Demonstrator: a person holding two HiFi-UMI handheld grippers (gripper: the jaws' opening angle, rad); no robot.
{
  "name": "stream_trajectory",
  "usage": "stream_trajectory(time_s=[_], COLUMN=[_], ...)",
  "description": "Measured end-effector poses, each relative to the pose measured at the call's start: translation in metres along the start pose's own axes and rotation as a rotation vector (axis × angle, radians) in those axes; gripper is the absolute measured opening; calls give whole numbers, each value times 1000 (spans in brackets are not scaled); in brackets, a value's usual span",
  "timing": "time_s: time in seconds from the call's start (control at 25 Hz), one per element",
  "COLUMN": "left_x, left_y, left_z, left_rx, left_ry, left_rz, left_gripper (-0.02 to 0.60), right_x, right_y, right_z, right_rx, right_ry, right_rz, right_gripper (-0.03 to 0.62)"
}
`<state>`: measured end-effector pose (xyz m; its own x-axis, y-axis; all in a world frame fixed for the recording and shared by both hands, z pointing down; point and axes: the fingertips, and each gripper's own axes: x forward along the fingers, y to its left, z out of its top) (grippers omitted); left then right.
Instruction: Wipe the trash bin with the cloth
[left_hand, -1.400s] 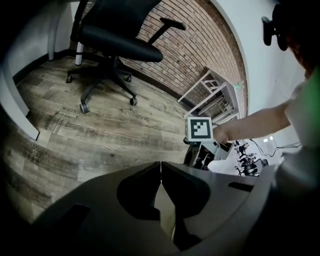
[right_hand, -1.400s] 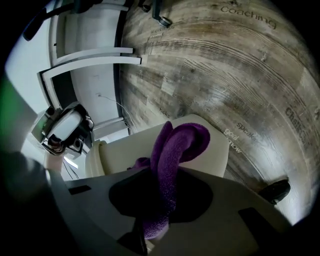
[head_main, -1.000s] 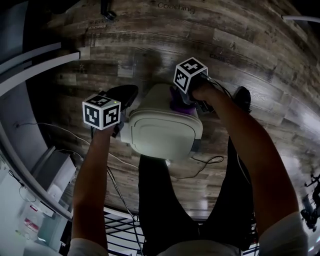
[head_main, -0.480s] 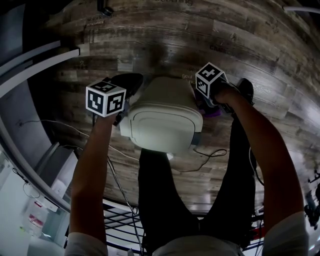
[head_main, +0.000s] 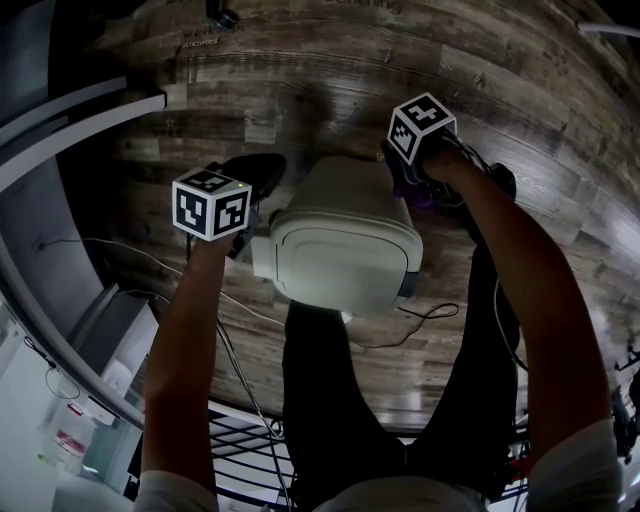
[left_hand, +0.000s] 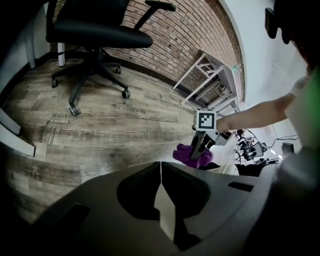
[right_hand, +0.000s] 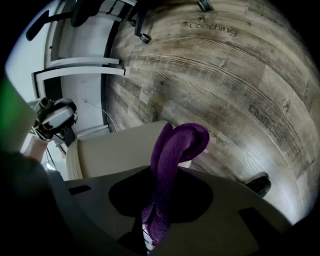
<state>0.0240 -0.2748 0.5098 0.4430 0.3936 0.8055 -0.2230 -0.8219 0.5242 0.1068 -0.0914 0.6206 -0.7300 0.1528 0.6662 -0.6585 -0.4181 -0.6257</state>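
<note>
A cream trash bin (head_main: 340, 245) with a closed lid stands on the wood floor between the person's legs. My right gripper (head_main: 412, 185) is shut on a purple cloth (right_hand: 172, 160) and holds it against the bin's far right top corner; the bin's pale side (right_hand: 115, 152) shows just beyond the cloth. The cloth (left_hand: 192, 155) also appears across the bin in the left gripper view. My left gripper (head_main: 243, 235) sits at the bin's left side with its jaws closed together and nothing visible between them (left_hand: 161, 185).
A black office chair (left_hand: 95, 35) stands on the wood floor farther off. White shelving (head_main: 70, 120) lies at the left, a white rack (left_hand: 212, 75) by the brick wall. Cables (head_main: 420, 320) trail on the floor by the bin. A black shoe (head_main: 255, 170) rests beside the bin.
My right gripper with the cloth swung from the bin's top out to the right, then back up to the far right corner. The left gripper barely moved.
</note>
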Motion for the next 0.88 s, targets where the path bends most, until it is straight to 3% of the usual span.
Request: stream_trajectory(time_s=[0.36,0.52,0.88], left_x=[-8,-14,-24], left_y=[34,43,72], left_z=[-24,-43,-75], left_rx=[-57,-104,-165], left_ry=[-34,-47,-75], left_rz=[-11,-21,-16], left_gripper=[6,6,6], right_x=[45,73,124], right_y=[90,131,183], right_z=[102,124,156], right_rx=[-45,-77,-15], right_ry=[-66,-44,10], right_rz=[80,121,243], right_gripper=[80,80,81])
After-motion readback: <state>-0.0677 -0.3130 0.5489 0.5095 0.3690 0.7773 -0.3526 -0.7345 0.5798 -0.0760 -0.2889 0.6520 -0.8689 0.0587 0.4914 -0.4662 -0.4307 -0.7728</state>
